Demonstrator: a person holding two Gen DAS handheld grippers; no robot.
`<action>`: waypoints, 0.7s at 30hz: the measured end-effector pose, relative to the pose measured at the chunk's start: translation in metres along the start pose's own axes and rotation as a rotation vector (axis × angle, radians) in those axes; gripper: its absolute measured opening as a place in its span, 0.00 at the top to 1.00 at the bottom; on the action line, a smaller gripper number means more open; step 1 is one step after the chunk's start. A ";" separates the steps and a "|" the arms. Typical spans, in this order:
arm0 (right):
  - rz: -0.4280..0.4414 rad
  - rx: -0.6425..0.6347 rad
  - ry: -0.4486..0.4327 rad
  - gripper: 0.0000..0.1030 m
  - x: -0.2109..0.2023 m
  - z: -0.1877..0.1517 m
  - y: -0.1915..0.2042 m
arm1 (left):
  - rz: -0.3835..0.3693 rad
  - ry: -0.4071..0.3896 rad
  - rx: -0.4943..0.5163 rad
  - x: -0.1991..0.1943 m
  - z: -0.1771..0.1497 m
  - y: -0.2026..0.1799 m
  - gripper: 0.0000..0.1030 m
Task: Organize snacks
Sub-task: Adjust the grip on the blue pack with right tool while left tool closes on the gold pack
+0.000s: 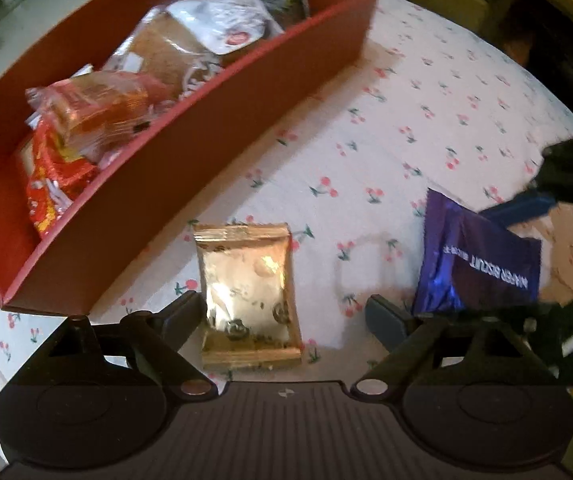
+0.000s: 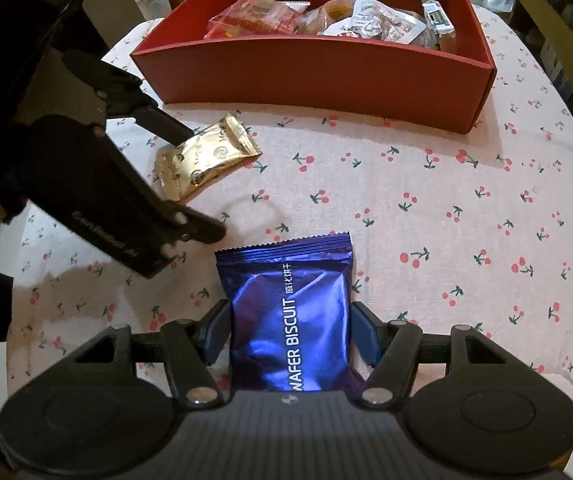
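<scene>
From my left claw I note the red box up and to the left, holding several wrapped snacks. The gold packet lies flat on the cherry-print desk between this claw's fingers, close against the left one and clear of the right; the jaws stand wide and grip nothing. To its right, my right claw has the purple wafer biscuit packet between its fingers, both pads pressing the packet's sides. From the right claw, the box sits ahead across the desk, and the gold packet lies ahead and left.
</scene>
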State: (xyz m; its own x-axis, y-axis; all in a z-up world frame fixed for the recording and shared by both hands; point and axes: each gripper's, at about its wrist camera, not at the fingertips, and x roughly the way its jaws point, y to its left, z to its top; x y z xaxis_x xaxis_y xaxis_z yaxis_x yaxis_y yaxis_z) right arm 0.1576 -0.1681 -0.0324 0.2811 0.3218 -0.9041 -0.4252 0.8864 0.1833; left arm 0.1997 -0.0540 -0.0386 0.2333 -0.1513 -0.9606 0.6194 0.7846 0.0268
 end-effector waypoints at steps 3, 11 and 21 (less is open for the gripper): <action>-0.016 -0.014 -0.002 0.21 0.001 0.000 0.004 | 0.022 0.006 -0.051 0.002 0.003 0.002 0.06; -0.040 0.010 -0.022 0.27 -0.001 -0.001 0.001 | 0.074 -0.005 -0.186 0.003 -0.006 0.003 0.05; -0.090 0.034 -0.105 0.68 -0.021 -0.007 0.006 | 0.076 -0.035 -0.257 -0.017 -0.029 -0.010 0.38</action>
State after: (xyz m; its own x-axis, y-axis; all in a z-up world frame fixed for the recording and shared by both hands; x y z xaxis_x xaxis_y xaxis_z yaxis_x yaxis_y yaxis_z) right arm 0.1427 -0.1717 -0.0150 0.4063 0.2718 -0.8724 -0.3654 0.9234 0.1175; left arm 0.1675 -0.0420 -0.0307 0.3008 -0.1030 -0.9481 0.3891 0.9209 0.0234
